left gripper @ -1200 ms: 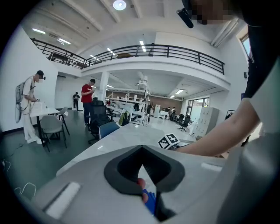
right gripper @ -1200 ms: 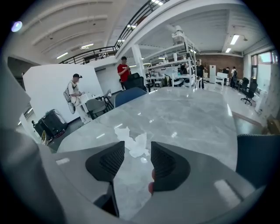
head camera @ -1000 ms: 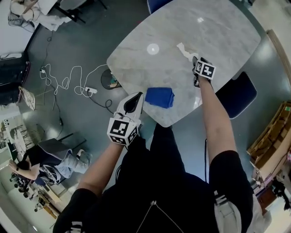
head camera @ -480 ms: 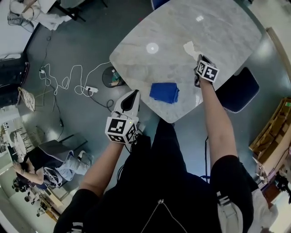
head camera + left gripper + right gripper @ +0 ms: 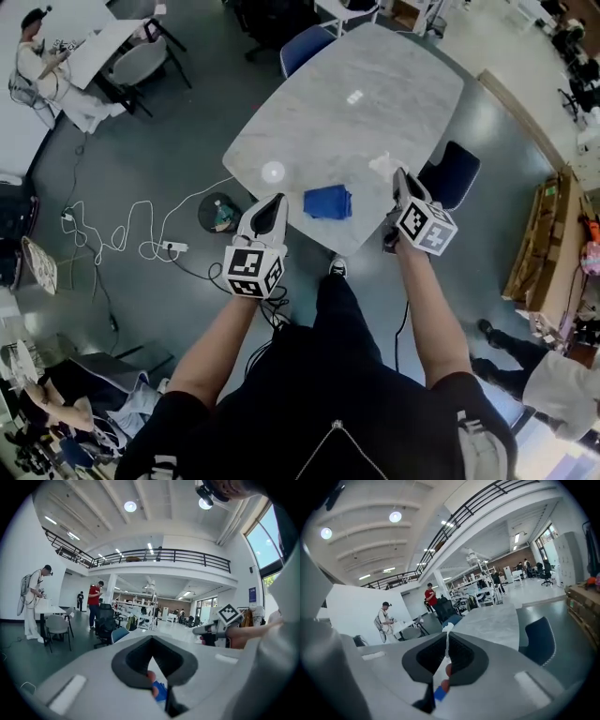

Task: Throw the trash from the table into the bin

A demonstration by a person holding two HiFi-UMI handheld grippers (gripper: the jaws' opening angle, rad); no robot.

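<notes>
Pulling back from the table (image 5: pixel 309 103), I had my right gripper (image 5: pixel 397 176) pinching the white paper scrap (image 5: pixel 382 166), no longer lying flat as a second before. My left gripper (image 5: pixel 273 204) stayed pressed together, empty. Only the carry to the bin (image 5: pixel 217 213) remained, I judged.

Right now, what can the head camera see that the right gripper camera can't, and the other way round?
Only the head view shows the blue cloth, the bin on the floor and the left gripper. Only the right gripper view shows the balcony railing and a person in red. Both show the marble table, the blue chair and the paper scrap pinched in the right gripper.
</notes>
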